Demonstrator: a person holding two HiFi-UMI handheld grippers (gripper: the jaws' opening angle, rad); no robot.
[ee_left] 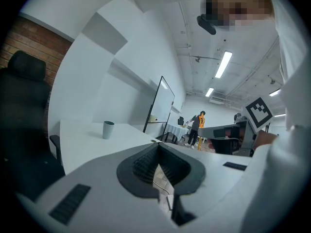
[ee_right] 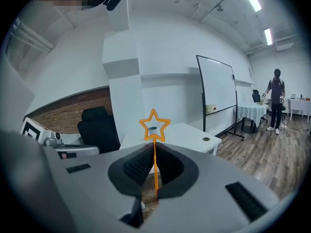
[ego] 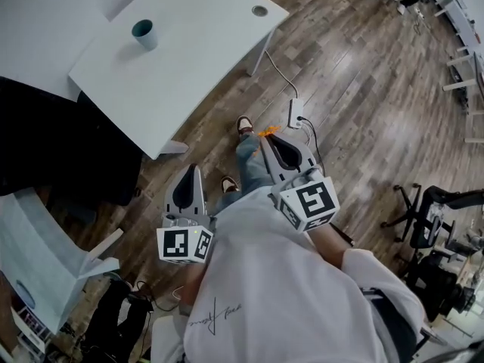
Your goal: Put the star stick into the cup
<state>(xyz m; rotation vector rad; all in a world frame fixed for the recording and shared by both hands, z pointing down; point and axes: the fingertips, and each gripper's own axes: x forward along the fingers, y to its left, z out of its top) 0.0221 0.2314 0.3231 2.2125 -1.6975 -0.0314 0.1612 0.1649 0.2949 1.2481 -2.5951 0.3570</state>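
Cup (ego: 143, 33) stands at the upper left of the head view on a white table (ego: 189, 59), well apart from both grippers, which hang low over the wooden floor at frame centre. The right gripper (ego: 276, 148) shows an orange tip, the star stick (ego: 266, 132), at its front. The left gripper (ego: 189, 184) carries nothing.

Seen from the left gripper view, its jaws are closed together and empty, with the cup far off at centre left.

In the right gripper view the jaws are clamped on the stick's thin stem, the star standing up past the fingertips. The cup shows right through the star's outline, so the gripper is probably being aimed at it for the approach.
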